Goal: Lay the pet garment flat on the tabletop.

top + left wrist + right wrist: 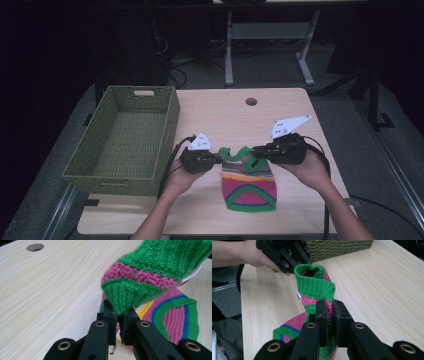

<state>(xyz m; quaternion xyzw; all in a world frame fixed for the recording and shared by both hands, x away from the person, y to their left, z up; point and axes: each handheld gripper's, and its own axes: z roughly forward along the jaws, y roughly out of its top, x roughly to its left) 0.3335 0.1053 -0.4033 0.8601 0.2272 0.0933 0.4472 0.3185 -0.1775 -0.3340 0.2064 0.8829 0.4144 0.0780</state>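
Black jaws of the left gripper point(119, 326) rise from the bottom edge of the left gripper view, pinched narrow on a green fold at the cuff end of the striped knitted sock point(155, 272). Pink, blue and yellow bands of that sock spread flat on the wooden table point(50, 290) at the lower right of that view.

From the right gripper view, the right gripper point(330, 315) clamps the sock's pink and green side at frame centre, jaws nearly together, with the green ribbed cuff standing open above them.

Seen from the high view, both grippers meet just below the frame's centre, lifting the cuff while the toe end lies on the table towards the bottom edge. At the left stands a green woven basket point(95, 170), well apart from the sock.
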